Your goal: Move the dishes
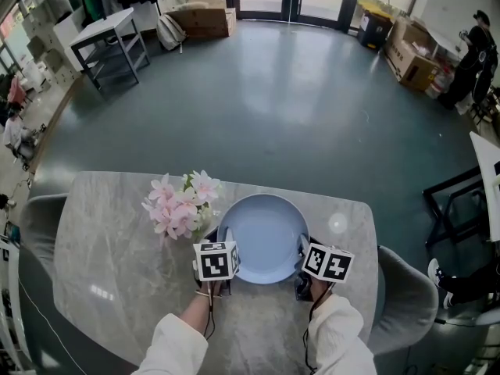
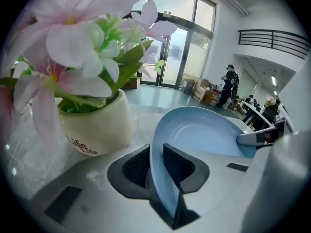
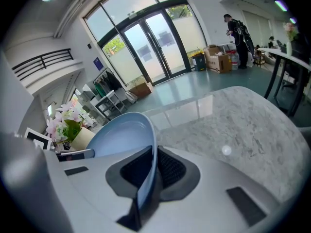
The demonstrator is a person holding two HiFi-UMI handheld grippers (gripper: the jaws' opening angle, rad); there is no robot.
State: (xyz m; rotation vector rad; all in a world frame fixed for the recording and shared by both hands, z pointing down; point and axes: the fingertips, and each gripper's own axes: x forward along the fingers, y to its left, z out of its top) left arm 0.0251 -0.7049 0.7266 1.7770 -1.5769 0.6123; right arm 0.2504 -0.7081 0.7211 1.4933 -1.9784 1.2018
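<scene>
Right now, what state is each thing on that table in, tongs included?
plate: empty, right way up, rim between both tongs.
flower pot: upright, holding pink flowers, beside the plate.
left tongs: straddling the rim, apparently not pinching.
right tongs: closed on the opposite rim.

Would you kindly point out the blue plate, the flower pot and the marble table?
blue plate (image 1: 266, 241): head view, middle of its well.
flower pot (image 2: 99, 125): left gripper view, its cream side wall.
marble table (image 1: 117, 264): head view, bare top left of the plate.
</scene>
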